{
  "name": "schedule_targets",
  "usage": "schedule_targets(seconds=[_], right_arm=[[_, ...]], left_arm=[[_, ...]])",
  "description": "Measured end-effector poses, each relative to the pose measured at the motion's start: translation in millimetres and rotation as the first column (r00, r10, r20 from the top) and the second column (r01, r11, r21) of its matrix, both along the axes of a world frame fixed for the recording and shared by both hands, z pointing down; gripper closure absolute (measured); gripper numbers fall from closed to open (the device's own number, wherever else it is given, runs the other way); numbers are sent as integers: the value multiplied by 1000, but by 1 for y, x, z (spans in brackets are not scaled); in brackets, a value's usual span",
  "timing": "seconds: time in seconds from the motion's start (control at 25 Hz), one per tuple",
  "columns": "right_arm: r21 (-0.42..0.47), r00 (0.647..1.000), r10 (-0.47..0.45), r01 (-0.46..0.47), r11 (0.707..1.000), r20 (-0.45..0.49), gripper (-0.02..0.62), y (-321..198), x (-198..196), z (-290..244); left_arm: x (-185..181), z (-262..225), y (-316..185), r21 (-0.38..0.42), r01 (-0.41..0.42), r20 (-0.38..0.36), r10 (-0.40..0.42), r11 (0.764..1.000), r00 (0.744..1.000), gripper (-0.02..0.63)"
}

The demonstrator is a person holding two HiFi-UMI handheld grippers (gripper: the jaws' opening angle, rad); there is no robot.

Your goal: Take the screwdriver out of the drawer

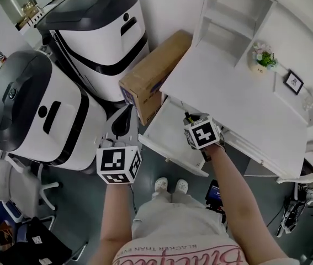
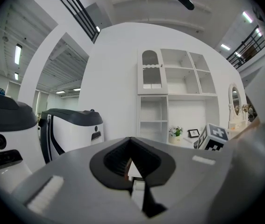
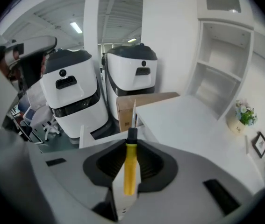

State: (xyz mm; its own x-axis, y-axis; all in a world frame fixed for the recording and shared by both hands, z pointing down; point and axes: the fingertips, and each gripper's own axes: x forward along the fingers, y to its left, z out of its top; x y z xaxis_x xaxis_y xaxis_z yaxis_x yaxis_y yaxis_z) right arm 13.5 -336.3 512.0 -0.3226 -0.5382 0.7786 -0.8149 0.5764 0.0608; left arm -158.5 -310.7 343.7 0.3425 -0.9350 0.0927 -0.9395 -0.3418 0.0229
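The right gripper (image 3: 131,146) clamps a yellow-handled screwdriver (image 3: 129,169) over the open white drawer (image 1: 164,134). The left gripper (image 2: 131,164), jaws together and empty, hangs alongside. Beyond stand the white desk (image 1: 228,87) and a cardboard box (image 1: 153,73).

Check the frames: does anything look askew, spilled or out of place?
The brown cardboard box leans tilted between the white desk and the white-and-black machine. The white drawer hangs open. The right claw grips the yellow-handled screwdriver; nothing spilled.
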Motion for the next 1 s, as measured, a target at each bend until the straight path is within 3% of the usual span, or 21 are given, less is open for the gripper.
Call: schedule_targets(seconds=[0.44, 1.0], right_arm=[[246, 993, 28, -56, 968, 114, 514, 5, 18, -98], [478, 984, 43, -123, 870, 175, 514, 36, 70, -196]], left_arm=[[25, -35, 4, 80, -36, 2, 36, 996, 999, 603], [51, -77, 7, 179, -78, 5, 78, 981, 997, 603]])
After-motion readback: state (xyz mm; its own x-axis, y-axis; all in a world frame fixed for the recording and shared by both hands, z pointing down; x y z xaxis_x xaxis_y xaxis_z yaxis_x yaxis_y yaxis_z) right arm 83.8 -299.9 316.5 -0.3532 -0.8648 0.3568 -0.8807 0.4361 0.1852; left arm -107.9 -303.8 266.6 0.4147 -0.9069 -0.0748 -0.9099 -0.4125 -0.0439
